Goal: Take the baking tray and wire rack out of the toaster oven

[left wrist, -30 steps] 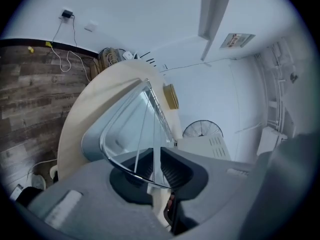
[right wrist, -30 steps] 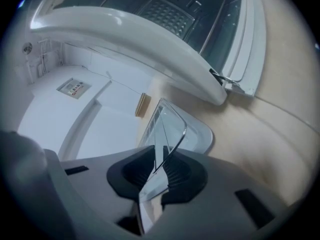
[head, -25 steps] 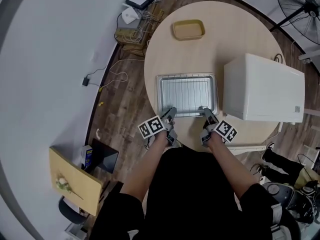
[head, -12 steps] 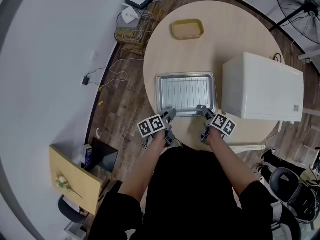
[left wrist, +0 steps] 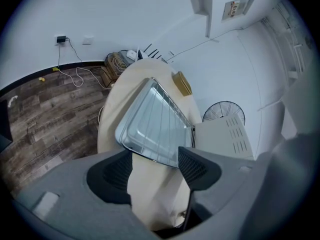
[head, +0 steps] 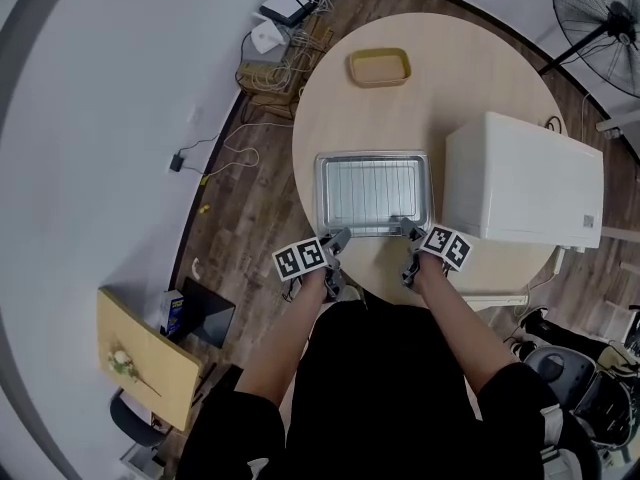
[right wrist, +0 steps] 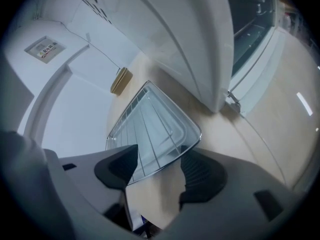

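Note:
The metal baking tray point(head: 372, 193) with the wire rack point(head: 372, 186) lying in it rests on the round wooden table point(head: 430, 98), left of the white toaster oven point(head: 525, 183). My left gripper point(head: 338, 238) is at the tray's near left corner and my right gripper point(head: 408, 230) at its near right corner. Both have just been opening. In the left gripper view the left gripper point(left wrist: 155, 168) is open, the tray point(left wrist: 155, 126) rim just past its tips, untouched. The right gripper point(right wrist: 159, 170) is open too, with the tray point(right wrist: 150, 129) edge between its tips, the pads off it.
A yellow dish point(head: 379, 67) sits at the table's far side. The oven's door point(right wrist: 255, 69) hangs open toward the person. A fan point(head: 600, 18) stands at the far right. A router and cables point(head: 285, 8) lie on the floor; a small wooden side table point(head: 145, 358) stands near left.
Both grippers' jaws have opened off the tray's near rim, and the left one has drawn back a little. The tray and rack stay flat on the table.

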